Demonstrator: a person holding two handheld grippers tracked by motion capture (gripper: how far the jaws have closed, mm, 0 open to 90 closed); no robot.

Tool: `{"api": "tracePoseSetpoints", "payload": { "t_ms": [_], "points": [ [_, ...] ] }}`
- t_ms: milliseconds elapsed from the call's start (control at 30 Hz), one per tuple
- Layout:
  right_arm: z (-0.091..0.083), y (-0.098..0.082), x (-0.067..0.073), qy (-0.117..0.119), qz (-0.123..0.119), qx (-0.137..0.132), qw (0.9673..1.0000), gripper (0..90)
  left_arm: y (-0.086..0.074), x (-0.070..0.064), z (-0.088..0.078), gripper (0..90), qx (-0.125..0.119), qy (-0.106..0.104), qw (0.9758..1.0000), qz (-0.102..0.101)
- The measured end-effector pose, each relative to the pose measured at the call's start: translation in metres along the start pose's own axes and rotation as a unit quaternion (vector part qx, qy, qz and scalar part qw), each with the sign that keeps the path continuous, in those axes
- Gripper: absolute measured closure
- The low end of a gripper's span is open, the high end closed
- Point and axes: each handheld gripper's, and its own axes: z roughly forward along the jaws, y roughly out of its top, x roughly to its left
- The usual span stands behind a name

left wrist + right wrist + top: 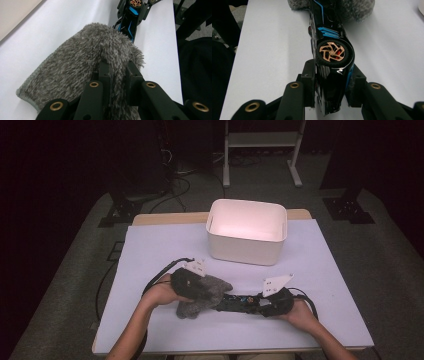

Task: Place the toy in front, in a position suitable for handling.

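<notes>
High view: near the tabletop's front edge, my left gripper [200,290] pinches the grey fuzzy cloth [207,295]; my right gripper [257,305] clamps the black toy car [237,302]

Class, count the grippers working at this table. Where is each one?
2. The left gripper pinches the grey cloth; the right gripper grips the black toy car.

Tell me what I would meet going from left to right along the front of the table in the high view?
Left hand → left hand-held gripper clamped on the fuzzy grey cloth → black toy car, lying on its side → right hand-held gripper gripping the car's end → right hand.
</notes>
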Motion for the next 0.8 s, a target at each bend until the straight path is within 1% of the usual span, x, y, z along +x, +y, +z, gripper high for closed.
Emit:
{"api": "tracePoseSetpoints", "payload": {
  "t_ms": [133,267,300,333,467,500,600,633,667,733,800],
  "points": [
    [0.0,0.0,-0.001,0.002,0.0,0.001,1.0,64.5,-0.006,0.002,-0.002,78.9,-0.005,0.002,1.0,-0.006],
    [0.0,0.003,-0.001,0.004,-0.005,0.009,0.9999,63.4,-0.006,0.002,0.004,78.9,-0.013,-0.009,0.9998,-0.009],
    [0.0,0.005,-0.001,0.005,-0.006,0.012,0.9999,61.3,-0.006,0.002,0.005,78.9,-0.015,-0.012,0.9998,-0.009],
    [0.001,0.007,-0.001,0.004,-0.005,0.015,0.9999,56.9,-0.005,0.002,0.006,78.9,-0.018,-0.012,0.9997,-0.01],
    [0.003,0.021,-0.001,0.004,-0.014,0.026,0.9995,51.8,-0.005,0.002,0.007,78.9,-0.021,-0.014,0.9996,-0.011],
    [0.004,0.025,-0.001,0.004,-0.016,0.031,0.9994,50.1,-0.005,0.002,0.007,78.9,-0.022,-0.016,0.9996,-0.009],
    [0.008,0.037,-0.001,0.004,-0.032,0.053,0.9981,47.2,-0.004,0.001,0.01,79.0,-0.028,-0.019,0.9994,-0.009],
    [0.01,0.04,-0.001,0.007,-0.031,0.06,0.9977,46.3,-0.004,0.001,0.011,79.0,-0.03,-0.02,0.9993,-0.008],
    [0.013,0.044,-0.002,0.009,-0.031,0.069,0.9971,45.9,-0.003,0.0,0.012,78.9,-0.03,-0.022,0.9993,-0.008],
    [0.017,0.05,-0.001,0.003,-0.039,0.088,0.9954,45.6,-0.002,-0.001,0.014,79.0,-0.033,-0.026,0.9991,-0.007],
    [0.021,0.055,0.0,0.006,-0.044,0.099,0.9941,45.5,-0.001,-0.001,0.016,78.9,-0.036,-0.029,0.9989,-0.004]
  ]
}}
